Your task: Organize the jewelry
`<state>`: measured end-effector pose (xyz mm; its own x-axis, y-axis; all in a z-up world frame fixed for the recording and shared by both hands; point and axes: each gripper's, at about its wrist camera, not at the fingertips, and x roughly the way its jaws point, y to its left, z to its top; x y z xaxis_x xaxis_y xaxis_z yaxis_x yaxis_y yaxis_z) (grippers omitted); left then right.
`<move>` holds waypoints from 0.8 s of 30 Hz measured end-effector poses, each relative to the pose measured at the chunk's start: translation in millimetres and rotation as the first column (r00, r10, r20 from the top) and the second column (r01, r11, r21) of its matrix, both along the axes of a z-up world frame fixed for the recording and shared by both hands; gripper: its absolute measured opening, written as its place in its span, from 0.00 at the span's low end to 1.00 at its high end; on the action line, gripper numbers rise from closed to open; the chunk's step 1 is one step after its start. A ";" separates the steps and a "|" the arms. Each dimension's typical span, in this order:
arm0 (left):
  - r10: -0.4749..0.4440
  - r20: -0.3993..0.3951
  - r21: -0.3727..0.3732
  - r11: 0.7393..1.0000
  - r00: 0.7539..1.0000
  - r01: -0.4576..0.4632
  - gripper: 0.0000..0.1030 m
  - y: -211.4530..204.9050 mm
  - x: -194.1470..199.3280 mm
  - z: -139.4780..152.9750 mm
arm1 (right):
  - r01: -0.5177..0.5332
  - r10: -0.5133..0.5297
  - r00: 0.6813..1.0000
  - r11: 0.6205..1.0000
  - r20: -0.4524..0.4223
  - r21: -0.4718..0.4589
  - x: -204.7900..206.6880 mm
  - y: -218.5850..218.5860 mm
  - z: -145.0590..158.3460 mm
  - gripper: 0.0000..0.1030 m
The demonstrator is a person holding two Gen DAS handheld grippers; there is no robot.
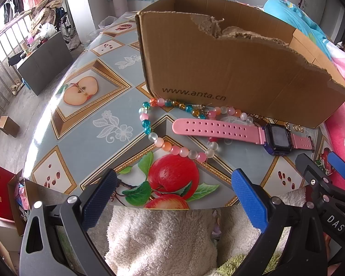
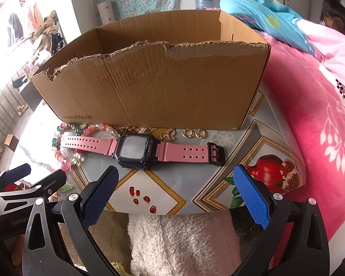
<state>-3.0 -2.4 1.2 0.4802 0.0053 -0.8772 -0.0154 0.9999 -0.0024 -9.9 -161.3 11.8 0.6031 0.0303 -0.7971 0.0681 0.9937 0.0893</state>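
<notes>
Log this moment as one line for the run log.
left gripper open, empty | right gripper open, empty | watch, beads, rings on table before box

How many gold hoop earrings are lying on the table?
2. One gold hoop earring and a second lie side by side against the cardboard box, behind the pink watch strap. More may be hidden by the box.

Box (image 2: 149, 87) interior hidden; small gold pieces (image 2: 168, 135) beside watch (image 2: 135, 149) indistinct.
</notes>
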 end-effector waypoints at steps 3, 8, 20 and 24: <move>0.000 0.001 0.000 1.000 1.000 0.000 0.95 0.0 -0.2 -0.1 | 0.000 0.000 1.000 1.000 0.000 0.001 -0.1 -0.4 -0.1 0.93; 0.000 0.000 0.001 1.000 1.000 0.000 0.95 -0.3 0.1 -0.3 | 0.002 -0.002 1.000 1.000 0.000 0.001 -0.2 -1.1 0.3 0.93; -0.014 0.126 -0.058 0.998 0.992 0.021 0.95 15.8 -6.9 15.0 | -0.010 0.009 1.000 1.000 0.027 0.013 3.5 -2.7 6.4 0.93; -0.021 0.231 -0.167 0.984 0.973 0.060 0.95 36.8 -12.9 25.1 | -0.046 0.044 0.996 0.999 0.075 0.024 4.0 -3.0 15.1 0.93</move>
<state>-15.9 34.4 26.3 0.6641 -0.1593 -0.7305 0.0460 0.9839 -0.1727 -5.9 -164.3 27.0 0.6584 0.0784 -0.7485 0.0159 0.9929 0.1180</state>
